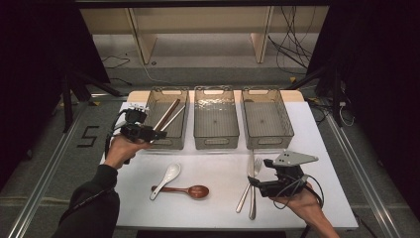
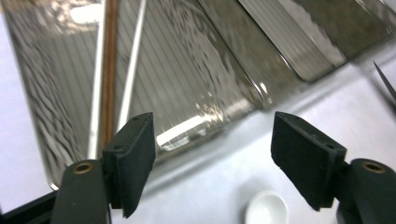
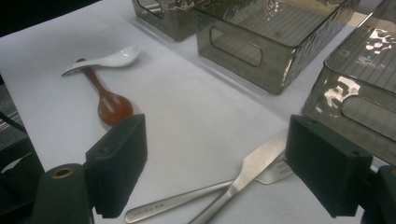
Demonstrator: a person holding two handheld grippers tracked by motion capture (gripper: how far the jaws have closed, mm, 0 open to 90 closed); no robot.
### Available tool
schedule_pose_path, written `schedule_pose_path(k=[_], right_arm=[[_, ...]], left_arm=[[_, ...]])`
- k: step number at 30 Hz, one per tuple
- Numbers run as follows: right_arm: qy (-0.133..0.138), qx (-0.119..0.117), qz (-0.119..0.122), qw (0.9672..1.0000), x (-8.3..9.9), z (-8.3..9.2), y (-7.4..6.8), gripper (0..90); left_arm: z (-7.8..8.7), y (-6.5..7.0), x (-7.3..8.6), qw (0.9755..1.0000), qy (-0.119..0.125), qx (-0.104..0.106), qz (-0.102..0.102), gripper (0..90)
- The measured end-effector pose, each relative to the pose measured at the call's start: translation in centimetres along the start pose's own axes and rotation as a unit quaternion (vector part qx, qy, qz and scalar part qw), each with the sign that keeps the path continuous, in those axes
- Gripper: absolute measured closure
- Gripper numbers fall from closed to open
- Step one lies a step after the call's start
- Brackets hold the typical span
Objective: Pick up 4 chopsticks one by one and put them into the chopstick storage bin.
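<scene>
The work in hand looks like sorting cutlery into 3 smoked-plastic bins at the far side of the table; the left bin [image 1: 166,119] already holds 2 chopsticks, a brown chopstick [image 1: 167,114] and a pale chopstick [image 1: 174,117], lying lengthwise and leaning toward its far right corner. The left gripper [image 1: 148,133] hangs at that bin's near left corner with its jaws apart and nothing between them; its own view looks down into the bin, with the chopsticks [image 2: 110,70] resting on the ribbed floor.

The right gripper [image 1: 253,182] sits low at the near right, jaws apart and empty, just beside a steel knife [image 1: 252,188] and steel fork [image 1: 245,191] whose stems cross; from its view the knife [image 3: 243,175] lies over the fork [image 3: 187,198].

Judged from this, the next pick is 1 of the 2 steel pieces; best to take the knife first, since it lies on top, closing across the handle rather than the blade, and lifting straight up so the fork is not dragged; the middle bin [image 1: 216,118] and right bin [image 1: 266,118] look empty. The white spoon [image 1: 167,179] and wooden spoon [image 1: 184,190], also overlapping, lie near the middle.
</scene>
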State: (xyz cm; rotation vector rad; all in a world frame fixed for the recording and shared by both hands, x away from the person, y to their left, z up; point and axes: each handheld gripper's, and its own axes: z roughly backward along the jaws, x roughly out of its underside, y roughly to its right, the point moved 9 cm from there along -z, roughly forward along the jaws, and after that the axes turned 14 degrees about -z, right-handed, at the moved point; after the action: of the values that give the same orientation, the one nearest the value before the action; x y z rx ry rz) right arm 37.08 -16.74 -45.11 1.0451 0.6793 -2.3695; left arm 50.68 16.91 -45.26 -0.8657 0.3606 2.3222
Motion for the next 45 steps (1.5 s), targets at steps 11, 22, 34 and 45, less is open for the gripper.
schedule_pose_path(k=[11, 22, 34, 45], right_arm=[[0.005, 0.000, -0.001, 1.0000, -0.1, 0.2, 0.0, 21.9], [0.006, 0.000, 0.001, 1.0000, -0.2, 0.2, 0.0, 22.0], [0.007, -0.001, -0.001, 1.0000, -0.2, 0.2, 0.0, 22.2], [0.006, -0.001, -0.004, 1.0000, -0.2, 0.1, 0.3, 22.3]], left_arm=[[0.8, 2.2, 1.2, 0.9997, -0.008, 0.012, -0.018, 23.9], [0.6, 4.6, 2.4, 0.9978, -0.033, 0.034, -0.047, 21.1], [0.9, 6.3, 3.7, 0.9950, -0.050, 0.052, -0.068, 19.1], [0.6, 7.9, 5.0, 0.9908, -0.083, 0.057, -0.091, 19.0]])
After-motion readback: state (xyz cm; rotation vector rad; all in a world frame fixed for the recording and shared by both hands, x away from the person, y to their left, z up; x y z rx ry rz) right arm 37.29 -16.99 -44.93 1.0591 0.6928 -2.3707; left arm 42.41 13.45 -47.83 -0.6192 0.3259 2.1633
